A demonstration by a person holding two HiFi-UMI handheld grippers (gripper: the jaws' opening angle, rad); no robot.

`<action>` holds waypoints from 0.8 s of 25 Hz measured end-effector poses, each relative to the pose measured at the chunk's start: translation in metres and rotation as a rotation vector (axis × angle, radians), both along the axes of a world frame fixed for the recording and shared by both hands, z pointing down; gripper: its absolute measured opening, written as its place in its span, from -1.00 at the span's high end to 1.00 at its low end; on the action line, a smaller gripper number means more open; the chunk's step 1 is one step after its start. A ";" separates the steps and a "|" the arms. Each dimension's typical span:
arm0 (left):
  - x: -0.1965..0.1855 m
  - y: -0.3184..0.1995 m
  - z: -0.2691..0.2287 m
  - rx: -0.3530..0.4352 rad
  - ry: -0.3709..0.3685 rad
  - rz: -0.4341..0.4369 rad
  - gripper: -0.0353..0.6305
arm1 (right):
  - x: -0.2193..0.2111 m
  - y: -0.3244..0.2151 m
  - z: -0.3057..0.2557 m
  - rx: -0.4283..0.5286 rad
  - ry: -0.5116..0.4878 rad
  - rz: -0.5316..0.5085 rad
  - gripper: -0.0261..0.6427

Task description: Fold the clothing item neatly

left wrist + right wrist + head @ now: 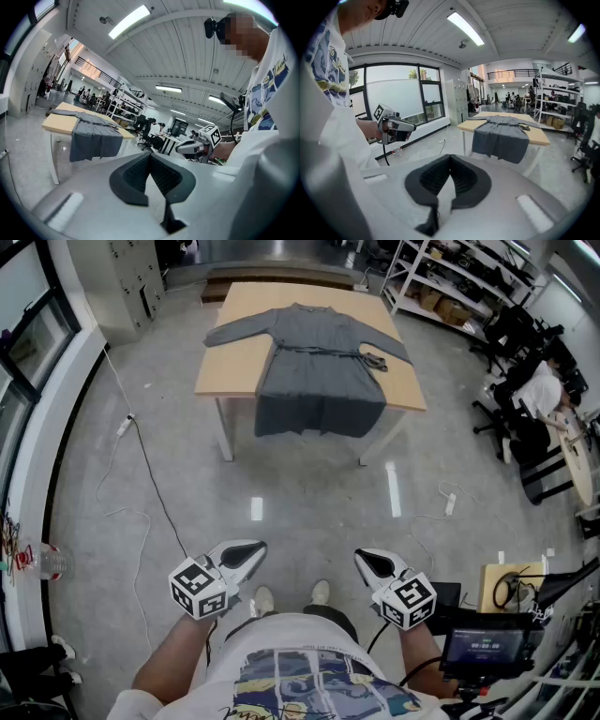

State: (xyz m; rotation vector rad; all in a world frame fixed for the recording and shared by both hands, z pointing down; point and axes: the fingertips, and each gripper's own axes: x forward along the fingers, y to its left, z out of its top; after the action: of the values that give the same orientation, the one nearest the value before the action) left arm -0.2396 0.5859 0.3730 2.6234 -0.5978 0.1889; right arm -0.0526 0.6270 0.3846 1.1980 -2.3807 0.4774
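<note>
A grey long-sleeved dress [319,367] lies spread on a light wooden table [239,357], its hem hanging over the near edge; it also shows as the grey dress [93,133] and the grey dress [501,136] in the gripper views. Both grippers are far from it, held close to the person's waist. My left gripper [251,554] and right gripper [366,561] are shut with nothing between the jaws. The left gripper [151,157] and right gripper [450,159] show their dark pads meeting at the tips.
A white cable [141,460] with a power strip runs over the grey floor left of the table. Shelving racks [459,282] and seated people at desks [544,395] stand to the right. A monitor rig [487,648] is by my right side.
</note>
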 end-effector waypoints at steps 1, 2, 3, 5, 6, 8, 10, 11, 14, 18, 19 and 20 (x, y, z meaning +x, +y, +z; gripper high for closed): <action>0.000 -0.001 0.001 0.002 -0.005 0.006 0.89 | -0.001 -0.001 0.001 -0.002 0.001 0.001 0.91; -0.001 -0.001 0.003 0.004 -0.008 0.012 0.89 | -0.003 -0.002 0.002 -0.003 0.002 0.003 0.91; -0.002 -0.001 0.003 0.006 -0.011 0.018 0.89 | -0.006 -0.002 0.003 -0.005 0.003 0.003 0.91; -0.007 0.000 0.004 0.006 -0.005 0.026 0.89 | -0.014 0.001 0.005 -0.009 0.005 0.001 0.91; -0.010 0.001 0.003 0.004 0.005 0.027 0.89 | -0.018 0.002 0.006 -0.011 0.007 0.000 0.91; -0.014 0.003 0.000 -0.002 0.029 0.027 0.89 | -0.023 0.005 0.006 -0.014 0.014 0.002 0.91; -0.017 0.003 -0.001 -0.001 0.037 0.027 0.89 | -0.024 0.004 0.005 -0.011 0.026 0.017 0.91; -0.019 0.003 -0.001 0.000 0.038 0.029 0.89 | -0.024 0.002 0.004 -0.005 0.028 0.026 0.91; -0.021 0.004 0.001 -0.003 0.050 0.036 0.89 | -0.028 0.002 0.002 0.009 0.021 0.029 0.91; -0.016 0.003 0.002 -0.012 0.076 0.042 0.89 | -0.030 0.003 0.002 0.002 0.022 0.020 0.89; -0.014 0.002 0.003 -0.012 0.075 0.048 0.89 | -0.029 0.004 0.004 -0.002 0.022 0.024 0.88; -0.011 0.002 0.004 -0.009 0.069 0.054 0.88 | -0.029 0.005 0.006 -0.007 0.022 0.030 0.87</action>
State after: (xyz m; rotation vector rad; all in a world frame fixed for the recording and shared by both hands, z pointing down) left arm -0.2508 0.5877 0.3772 2.6271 -0.5016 0.1167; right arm -0.0811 0.6323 0.3903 1.2305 -2.3437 0.4791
